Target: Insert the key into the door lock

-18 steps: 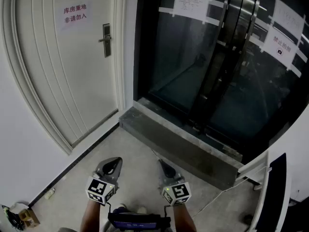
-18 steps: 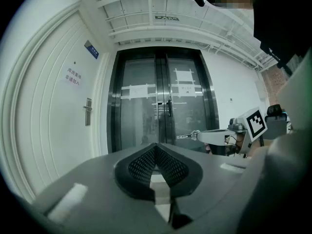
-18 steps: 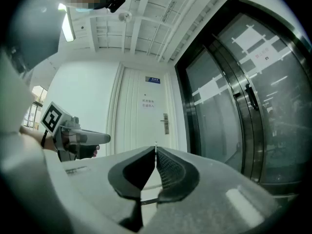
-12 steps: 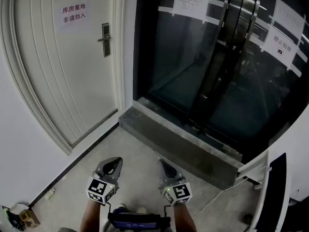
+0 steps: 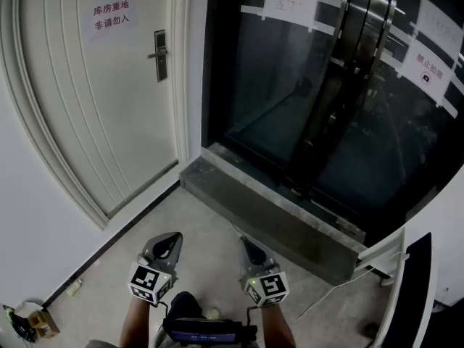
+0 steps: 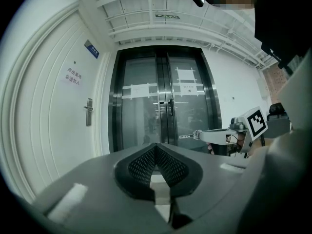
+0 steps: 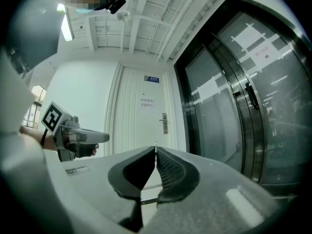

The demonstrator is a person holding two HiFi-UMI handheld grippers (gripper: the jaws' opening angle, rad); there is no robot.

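A white door point(image 5: 94, 100) stands at the far left, with a metal lock plate and lever handle point(image 5: 160, 55) on its right side; the lock plate point(image 7: 165, 123) also shows straight ahead in the right gripper view. My right gripper point(image 5: 246, 243) is shut on a small metal key point(image 6: 187, 137) that sticks out past its tip, and the key's end point(image 7: 156, 145) just shows between the pads. My left gripper point(image 5: 168, 239) is shut with nothing in it. Both grippers are held level, low and well short of the door.
Dark glass double doors point(image 5: 326, 100) with taped paper notices fill the right side, behind a raised stone threshold point(image 5: 268, 216). A sign point(image 5: 111, 17) hangs on the white door. A small box point(image 5: 43, 326) lies on the floor at the bottom left.
The head view has shifted slightly. Both grippers stay in about the same place, the right one still shut on the key.
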